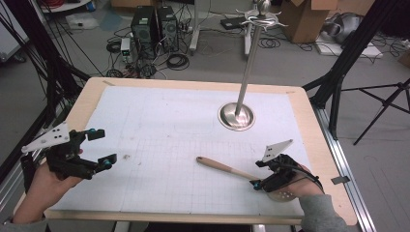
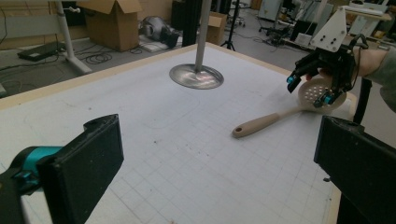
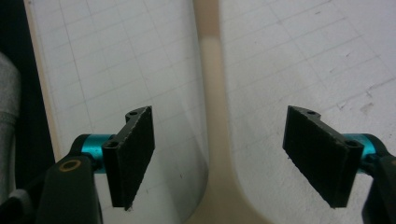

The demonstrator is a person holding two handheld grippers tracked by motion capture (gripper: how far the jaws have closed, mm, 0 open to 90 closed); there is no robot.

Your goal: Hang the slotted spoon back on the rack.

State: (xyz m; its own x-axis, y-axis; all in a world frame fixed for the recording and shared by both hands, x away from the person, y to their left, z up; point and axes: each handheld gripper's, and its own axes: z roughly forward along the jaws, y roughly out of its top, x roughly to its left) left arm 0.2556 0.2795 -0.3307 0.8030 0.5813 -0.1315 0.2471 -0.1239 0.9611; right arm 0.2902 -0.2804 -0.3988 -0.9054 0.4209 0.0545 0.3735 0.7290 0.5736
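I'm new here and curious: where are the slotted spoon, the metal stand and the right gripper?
slotted spoon (image 2: 261,122), left gripper view, handle.
metal stand (image 1: 236,117), high view, round base.
right gripper (image 3: 218,154), right gripper view, between its open jaws.

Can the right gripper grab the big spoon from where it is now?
Probably yes. The right gripper is already right over the spoon, its open jaws on either side of the handle where it widens into the bowl, not yet touching. Nothing lies in between.
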